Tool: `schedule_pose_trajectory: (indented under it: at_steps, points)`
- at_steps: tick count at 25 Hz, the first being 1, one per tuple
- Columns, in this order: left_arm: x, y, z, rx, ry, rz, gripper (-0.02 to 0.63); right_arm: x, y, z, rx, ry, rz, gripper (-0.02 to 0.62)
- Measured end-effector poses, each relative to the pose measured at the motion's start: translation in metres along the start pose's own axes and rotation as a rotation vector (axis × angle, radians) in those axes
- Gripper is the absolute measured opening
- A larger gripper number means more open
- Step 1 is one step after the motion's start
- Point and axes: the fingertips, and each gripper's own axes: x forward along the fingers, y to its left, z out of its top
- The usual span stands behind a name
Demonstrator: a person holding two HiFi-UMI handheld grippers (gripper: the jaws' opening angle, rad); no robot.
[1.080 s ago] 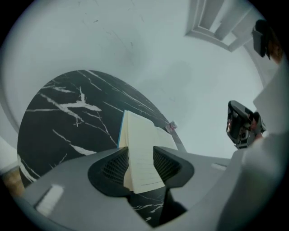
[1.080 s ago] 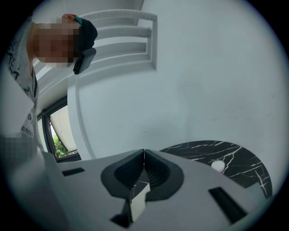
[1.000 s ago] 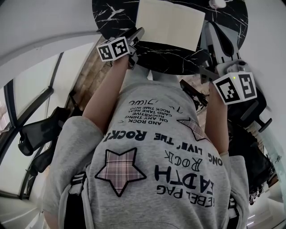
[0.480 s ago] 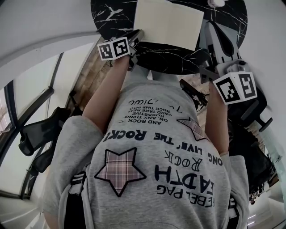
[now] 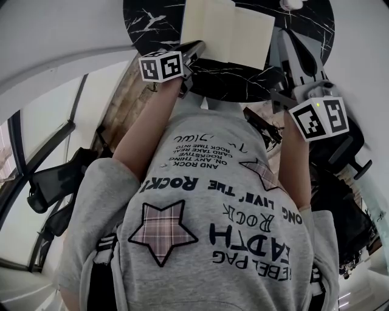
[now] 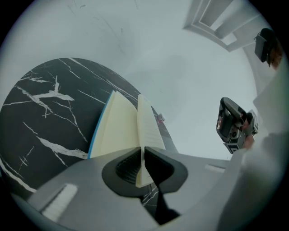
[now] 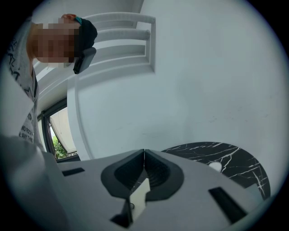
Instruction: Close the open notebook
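The open notebook lies with cream pages up on the round black marble table. In the left gripper view its blue-edged left side rests flat, while one leaf stands up on edge. My left gripper is at the notebook's near left corner. Its jaws are closing, and their pads pinch the lower edge of that raised leaf. My right gripper hangs off the table's near right side, away from the notebook. Its jaws are shut with nothing between them.
A small white object sits at the table's far right. A black office chair stands on the floor at the left. White walls rise behind the table. A black device shows at the right of the left gripper view.
My left gripper has moved forward and slightly up onto the notebook's near left corner. The notebook's left leaf has lifted off the flat page. The right gripper has stayed still.
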Motion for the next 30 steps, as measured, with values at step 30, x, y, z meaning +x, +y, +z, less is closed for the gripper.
schedule_pose_trajectory:
  at_steps: [30]
  points:
    - [0.057,-0.099,-0.032,0.267,0.171,-0.221,0.051,-0.029,-0.013,0.003,0.004,-0.024,-0.063,0.013]
